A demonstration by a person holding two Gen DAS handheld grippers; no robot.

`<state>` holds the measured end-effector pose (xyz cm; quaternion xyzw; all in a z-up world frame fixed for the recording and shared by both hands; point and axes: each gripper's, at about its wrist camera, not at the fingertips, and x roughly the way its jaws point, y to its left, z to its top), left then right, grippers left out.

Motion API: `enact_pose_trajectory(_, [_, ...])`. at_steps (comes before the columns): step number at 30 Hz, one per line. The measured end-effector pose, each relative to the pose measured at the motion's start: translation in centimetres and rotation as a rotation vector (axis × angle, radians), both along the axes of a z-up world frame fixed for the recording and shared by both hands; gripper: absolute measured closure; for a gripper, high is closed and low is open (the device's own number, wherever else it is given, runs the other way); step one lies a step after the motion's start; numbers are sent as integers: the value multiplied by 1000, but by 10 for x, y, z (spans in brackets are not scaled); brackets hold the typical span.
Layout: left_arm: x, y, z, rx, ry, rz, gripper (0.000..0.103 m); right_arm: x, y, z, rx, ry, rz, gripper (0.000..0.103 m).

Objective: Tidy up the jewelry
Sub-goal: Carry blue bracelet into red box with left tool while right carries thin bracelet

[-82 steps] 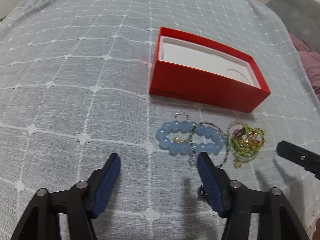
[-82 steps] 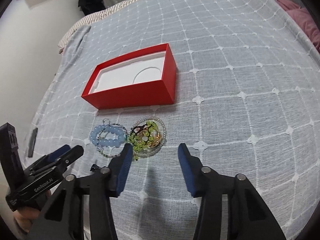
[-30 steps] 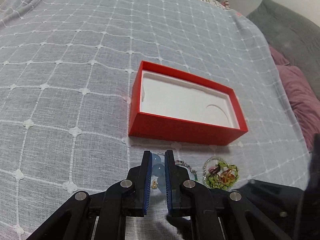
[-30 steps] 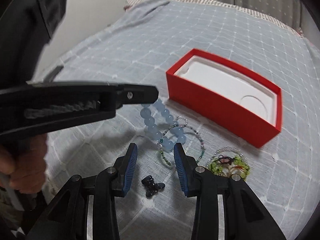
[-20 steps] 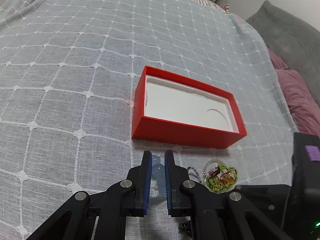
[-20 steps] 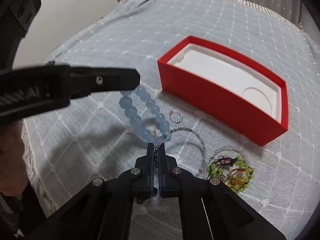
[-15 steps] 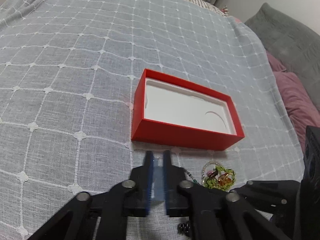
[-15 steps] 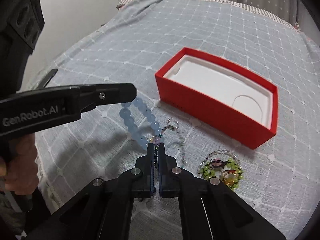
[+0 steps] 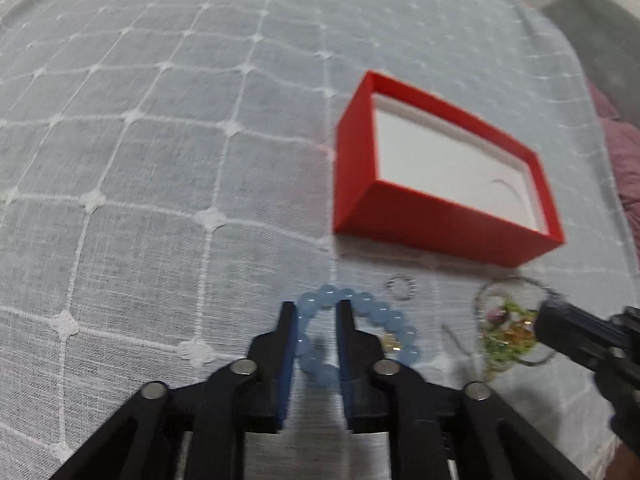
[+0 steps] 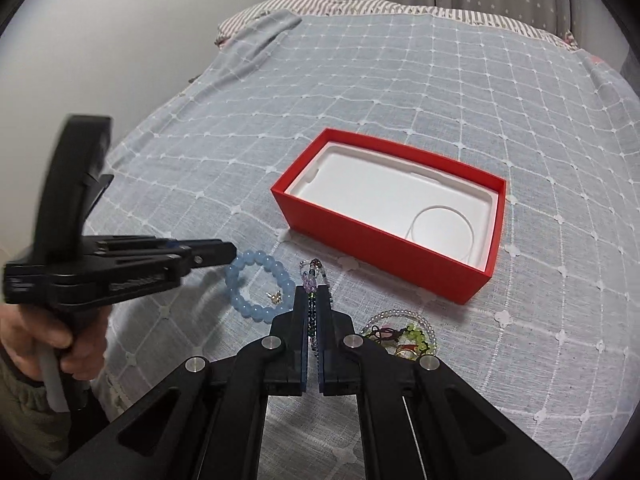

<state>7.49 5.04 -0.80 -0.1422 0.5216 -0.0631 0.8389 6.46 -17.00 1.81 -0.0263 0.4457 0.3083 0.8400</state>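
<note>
An open red box (image 9: 448,216) with a white insert (image 10: 400,196) lies on the grey bedspread. A pale blue bead bracelet (image 9: 384,316) lies flat in front of it, also in the right wrist view (image 10: 256,280). My left gripper (image 9: 317,310) stands over its left part with jaws slightly apart, beads between them. My right gripper (image 10: 313,294) is shut on a thin strand of small dark and purple beads (image 10: 311,278). A green bead cluster with clear rings (image 10: 404,334) lies to the right, also in the left wrist view (image 9: 506,328). A small silver ring (image 9: 401,287) lies near the box.
The bedspread (image 10: 440,80) is grey with a white grid. A wall (image 10: 100,40) stands at the left. A grey cushion (image 9: 600,32) and a pink fabric (image 9: 624,160) lie at the right. The person's hand (image 10: 52,336) holds the left gripper.
The blue bracelet has come down from hanging in my left gripper to lying on the bedspread, and the left jaws have parted a little. My right gripper stays shut on the thin strand.
</note>
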Motion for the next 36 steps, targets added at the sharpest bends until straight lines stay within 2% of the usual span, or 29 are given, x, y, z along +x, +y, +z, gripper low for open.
enact_pose_trajectory(3, [3,-7,-9,-34,27,-16,66,-2,-1,0,4,4,-2,101])
enact_pose_trajectory(7, [7,-19,-19,79,32,-12,66,-3,-6,2,20,5,-6,101])
enact_pose_trajectory(11, [4,-29,-20,193,11,-19,94,-5,-10,7,34,2,-9,101])
enact_pose_trajectory(17, [2,-25,-14,163,-5,2,95,-6,-14,7,37,2,-15,101])
enact_pose_trajectory(23, [-9,-27,6,148,-72,-6,95,-6,-18,6,37,5,-26,101])
enact_pose_trajectory(31, [-18,-22,27,75,-125,-14,95,-7,-17,7,42,4,-25,101])
enact_pose_trajectory(36, [-23,-30,42,22,-165,-54,95,-6,-18,7,40,4,-28,101])
